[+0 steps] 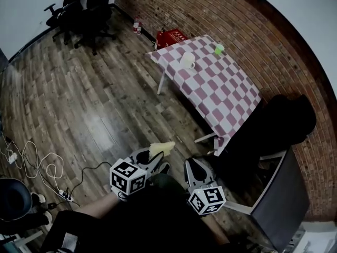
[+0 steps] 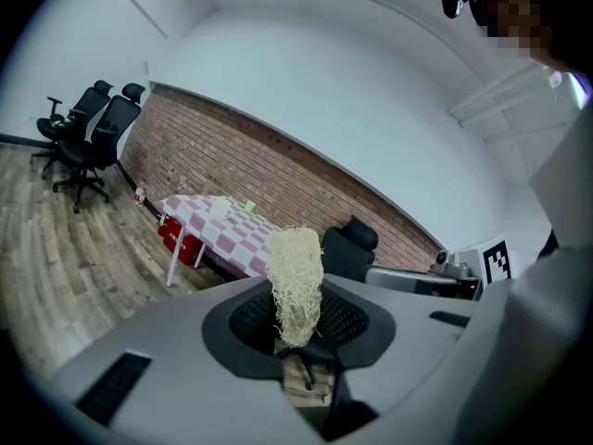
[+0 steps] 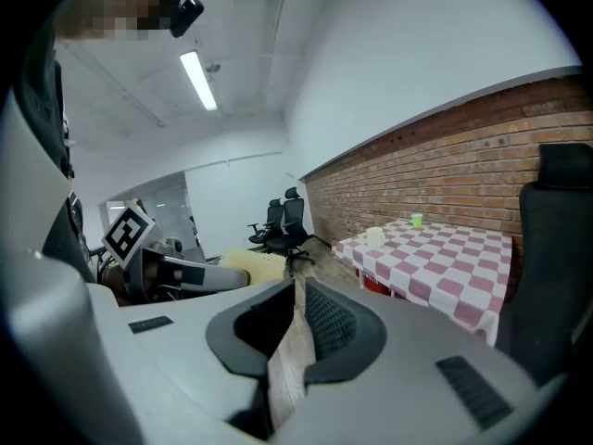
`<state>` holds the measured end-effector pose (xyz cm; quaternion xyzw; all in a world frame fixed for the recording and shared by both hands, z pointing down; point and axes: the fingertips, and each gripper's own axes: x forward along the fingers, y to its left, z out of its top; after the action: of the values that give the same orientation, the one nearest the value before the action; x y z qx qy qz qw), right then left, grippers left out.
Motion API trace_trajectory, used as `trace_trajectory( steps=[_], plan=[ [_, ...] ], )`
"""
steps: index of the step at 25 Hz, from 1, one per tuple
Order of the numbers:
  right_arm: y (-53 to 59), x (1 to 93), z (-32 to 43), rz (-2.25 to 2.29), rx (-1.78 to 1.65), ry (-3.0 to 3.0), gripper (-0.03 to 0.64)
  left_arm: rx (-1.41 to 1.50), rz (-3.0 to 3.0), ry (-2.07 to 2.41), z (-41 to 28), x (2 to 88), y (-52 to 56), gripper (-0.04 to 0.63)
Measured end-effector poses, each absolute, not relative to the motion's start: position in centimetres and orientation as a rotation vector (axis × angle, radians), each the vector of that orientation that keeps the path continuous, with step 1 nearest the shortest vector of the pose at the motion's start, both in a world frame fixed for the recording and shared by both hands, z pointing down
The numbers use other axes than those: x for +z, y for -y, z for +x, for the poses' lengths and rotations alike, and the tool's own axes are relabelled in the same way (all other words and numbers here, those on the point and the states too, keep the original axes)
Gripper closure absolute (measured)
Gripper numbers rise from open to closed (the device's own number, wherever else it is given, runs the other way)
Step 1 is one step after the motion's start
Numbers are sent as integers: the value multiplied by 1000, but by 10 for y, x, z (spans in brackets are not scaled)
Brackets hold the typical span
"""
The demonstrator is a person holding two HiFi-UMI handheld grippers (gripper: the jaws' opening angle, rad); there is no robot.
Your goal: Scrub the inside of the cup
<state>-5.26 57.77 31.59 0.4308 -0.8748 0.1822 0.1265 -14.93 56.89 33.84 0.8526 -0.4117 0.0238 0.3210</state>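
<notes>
A white cup (image 1: 187, 60) stands on the pink-and-white checkered table (image 1: 226, 88), far ahead of both grippers; it also shows small in the left gripper view (image 2: 220, 209) and the right gripper view (image 3: 374, 237). My left gripper (image 1: 152, 155) is held low over the wooden floor, shut on a pale yellow fibrous scrubber (image 1: 162, 148) that sticks out beyond its jaws (image 2: 296, 276). Just to its right, my right gripper (image 1: 196, 166) is shut with nothing in it (image 3: 296, 290). Neither gripper is near the cup.
A small green cup (image 1: 218, 49) stands near the table's far edge. A red crate (image 1: 171, 37) sits beyond the table by the brick wall. Office chairs (image 1: 84, 15) stand at the far left, a black chair (image 1: 281, 123) at the right. Cables and a power strip (image 1: 50, 175) lie on the floor.
</notes>
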Motion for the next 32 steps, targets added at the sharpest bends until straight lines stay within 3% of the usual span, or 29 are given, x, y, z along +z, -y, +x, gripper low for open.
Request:
trace_trajectory(
  steps=[10,20,32],
  plan=[
    [-457,344,-50,1179,723,2608,561,163,2187,1218,-156,353,-468,508],
    [-295,343,4,1176,886,2618,561,316,2241,1318,-106,326,-333,508],
    [-209,359,38,1162,1003,2575,561,306,2185,1315,-76,328,-242,508]
  ],
)
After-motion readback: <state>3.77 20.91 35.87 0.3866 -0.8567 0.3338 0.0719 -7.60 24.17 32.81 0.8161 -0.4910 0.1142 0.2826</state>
